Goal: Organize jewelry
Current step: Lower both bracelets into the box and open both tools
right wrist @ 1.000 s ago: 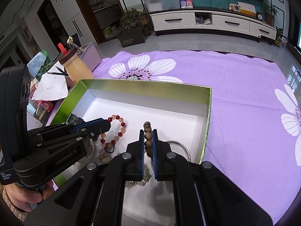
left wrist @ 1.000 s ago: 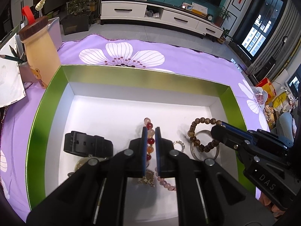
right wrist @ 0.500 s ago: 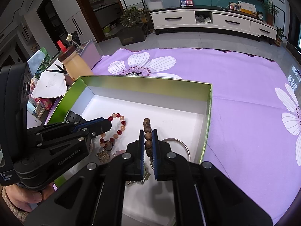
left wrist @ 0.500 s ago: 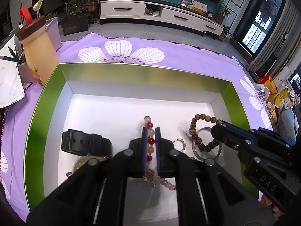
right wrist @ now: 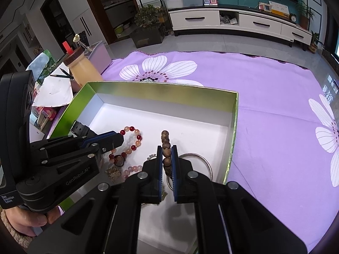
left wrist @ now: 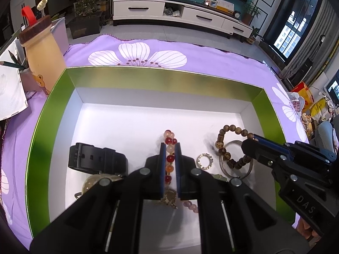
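A green box (left wrist: 48, 114) (right wrist: 161, 90) with a white floor holds the jewelry. My left gripper (left wrist: 170, 148) is shut on a red and pink bead bracelet (left wrist: 169, 136) (right wrist: 135, 136), held just above the box floor. My right gripper (right wrist: 166, 151) is shut on a brown wooden bead bracelet (left wrist: 224, 148) (right wrist: 165, 139) to the right of it. Under the brown beads lies a silver bangle (left wrist: 249, 167) (right wrist: 203, 158). A small beaded ring (left wrist: 204, 160) sits between the two bracelets. A black watch strap (left wrist: 95, 156) lies at the left of the box.
The box rests on a purple flower-print cloth (right wrist: 275, 105). A cream bottle with a brown cap (left wrist: 41, 50) and a pencil cup stand past the box's left corner. A brass charm (right wrist: 114, 172) and a pale round piece (left wrist: 93, 185) lie near the front.
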### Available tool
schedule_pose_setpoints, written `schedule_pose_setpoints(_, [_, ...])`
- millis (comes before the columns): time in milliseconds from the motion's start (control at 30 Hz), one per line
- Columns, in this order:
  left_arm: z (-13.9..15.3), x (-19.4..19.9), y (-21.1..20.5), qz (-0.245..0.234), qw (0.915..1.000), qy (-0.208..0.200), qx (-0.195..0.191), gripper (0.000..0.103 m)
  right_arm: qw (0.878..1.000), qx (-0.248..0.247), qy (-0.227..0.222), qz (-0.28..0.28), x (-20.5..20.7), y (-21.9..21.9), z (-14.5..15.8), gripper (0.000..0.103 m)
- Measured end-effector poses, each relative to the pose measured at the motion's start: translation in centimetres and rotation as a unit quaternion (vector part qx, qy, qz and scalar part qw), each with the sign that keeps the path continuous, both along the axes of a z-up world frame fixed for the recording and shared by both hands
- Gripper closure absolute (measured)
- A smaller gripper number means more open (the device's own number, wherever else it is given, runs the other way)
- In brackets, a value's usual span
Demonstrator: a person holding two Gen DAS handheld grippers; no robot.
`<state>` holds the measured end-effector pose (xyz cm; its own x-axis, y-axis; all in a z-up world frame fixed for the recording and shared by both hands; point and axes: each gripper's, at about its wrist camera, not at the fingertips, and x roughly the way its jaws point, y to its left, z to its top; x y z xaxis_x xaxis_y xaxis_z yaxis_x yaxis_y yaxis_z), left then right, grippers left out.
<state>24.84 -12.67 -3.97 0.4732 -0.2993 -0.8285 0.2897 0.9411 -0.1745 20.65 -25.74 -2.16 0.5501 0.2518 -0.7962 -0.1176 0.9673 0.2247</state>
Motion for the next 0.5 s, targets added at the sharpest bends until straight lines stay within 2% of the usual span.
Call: schedule_pose_setpoints(500, [-0.02,-0.07,0.19,0.000,1.0000,0.000,0.002,0.095,1.000,-0.019,-0.006,0.002,-0.09,0.33,0.61,0.096])
